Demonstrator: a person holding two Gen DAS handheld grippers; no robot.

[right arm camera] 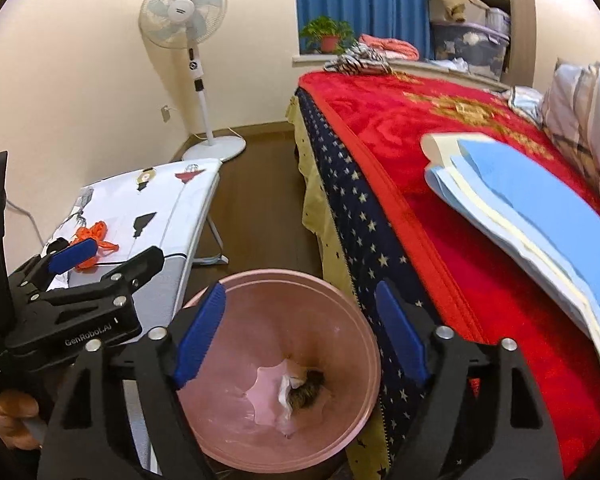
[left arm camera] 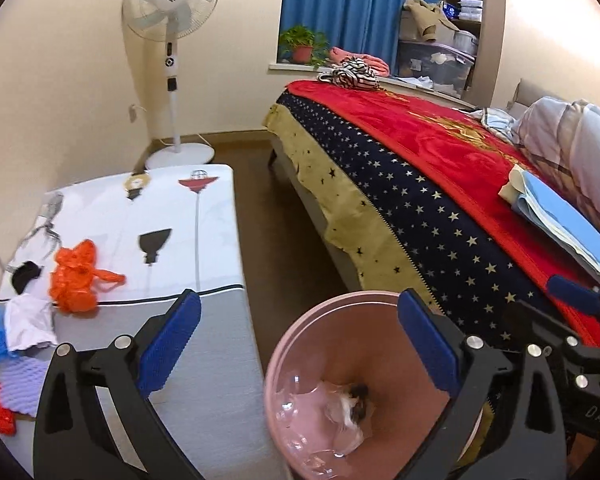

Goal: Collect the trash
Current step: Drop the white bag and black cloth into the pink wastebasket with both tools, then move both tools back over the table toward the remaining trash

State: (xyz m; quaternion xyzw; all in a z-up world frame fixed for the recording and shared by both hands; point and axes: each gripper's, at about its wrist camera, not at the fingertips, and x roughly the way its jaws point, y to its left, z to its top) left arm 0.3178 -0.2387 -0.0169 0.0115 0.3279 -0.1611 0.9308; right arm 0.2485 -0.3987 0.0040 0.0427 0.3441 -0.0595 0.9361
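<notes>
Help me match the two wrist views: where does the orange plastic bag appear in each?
Left wrist: orange plastic bag lies left of centre on the white table.
Right wrist: it sits at far left, partly behind the left claw.
Shared landmark: the standing fan by the wall, behind the table.

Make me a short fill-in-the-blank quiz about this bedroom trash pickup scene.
1. The trash bin between table and bed is ____ in color.
2. The crumpled plastic bag on the table is ____.
3. Both the left gripper and right gripper have their jaws ____.
4. The standing fan is near the room's ____.

Answers: pink; orange; open; corner
</notes>
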